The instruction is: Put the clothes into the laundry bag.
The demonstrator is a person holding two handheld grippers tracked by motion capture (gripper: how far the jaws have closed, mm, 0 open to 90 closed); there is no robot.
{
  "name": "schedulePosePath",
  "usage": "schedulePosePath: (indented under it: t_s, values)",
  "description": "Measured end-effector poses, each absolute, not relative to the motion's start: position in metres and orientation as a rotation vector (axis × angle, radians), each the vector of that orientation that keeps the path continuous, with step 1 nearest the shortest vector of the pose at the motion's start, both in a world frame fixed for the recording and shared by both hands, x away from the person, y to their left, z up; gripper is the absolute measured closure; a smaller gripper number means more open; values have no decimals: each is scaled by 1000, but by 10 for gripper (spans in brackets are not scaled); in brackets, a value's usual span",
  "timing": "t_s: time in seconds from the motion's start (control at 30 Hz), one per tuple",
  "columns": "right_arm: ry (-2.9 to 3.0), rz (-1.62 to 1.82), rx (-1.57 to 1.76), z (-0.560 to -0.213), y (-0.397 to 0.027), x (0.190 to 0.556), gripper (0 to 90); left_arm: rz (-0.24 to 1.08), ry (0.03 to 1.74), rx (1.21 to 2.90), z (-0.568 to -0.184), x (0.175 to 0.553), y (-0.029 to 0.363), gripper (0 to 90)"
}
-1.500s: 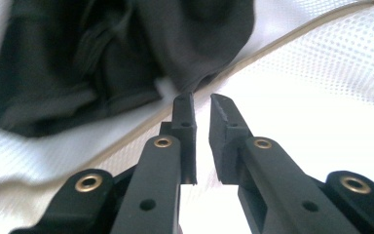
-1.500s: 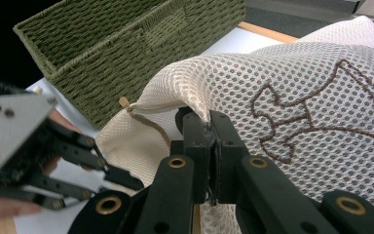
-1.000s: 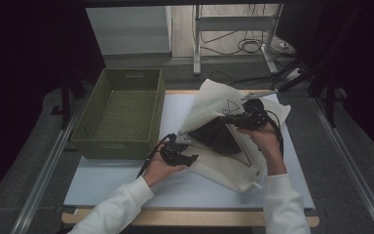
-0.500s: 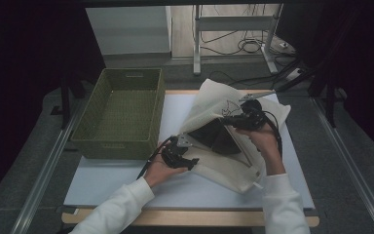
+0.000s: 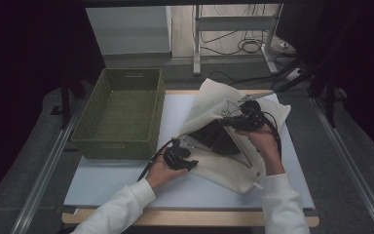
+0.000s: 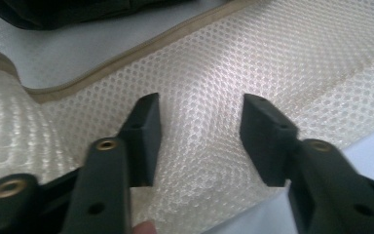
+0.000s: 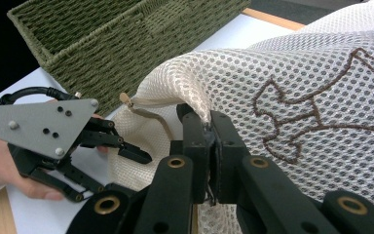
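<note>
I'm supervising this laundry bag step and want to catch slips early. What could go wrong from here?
1. The right gripper pinches only a thin fold at the edge of the mesh bag; the fabric could slip free and the raised flap drop shut.
2. The left gripper, whose jaws have just been closing, is open over the bag's lower layer; it may pinch too little mesh or none.
3. The dark garment lies at the opening and might slide out.

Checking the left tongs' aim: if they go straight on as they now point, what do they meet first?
Probably the cream mesh bag: the left tongs, jaws just closing with nothing pinched, point at its lower panel.
</note>
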State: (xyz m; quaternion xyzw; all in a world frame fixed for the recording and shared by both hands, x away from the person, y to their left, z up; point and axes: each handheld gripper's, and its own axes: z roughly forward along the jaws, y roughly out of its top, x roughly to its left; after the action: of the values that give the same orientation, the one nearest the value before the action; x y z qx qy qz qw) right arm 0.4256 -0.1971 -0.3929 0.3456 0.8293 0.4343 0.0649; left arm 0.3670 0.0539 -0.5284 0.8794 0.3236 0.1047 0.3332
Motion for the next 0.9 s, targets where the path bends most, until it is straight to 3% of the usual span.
schedulePosePath:
  t_s: [0.03,0.17,0.3,0.9]
  values:
    - [2502,1310,1045,-393,-197,426,868,283,847,2291,-528,367,54,629]
    - [2506,1304,1045,-394,-196,426,868,317,821,2307,-528,366,51,797]
    - [2506,1304,1046,-395,-195,426,868,307,817,2298,-528,366,53,860]
    - [2584,1197,990,-406,-186,407,868,338,713,2176,-509,325,82,888]
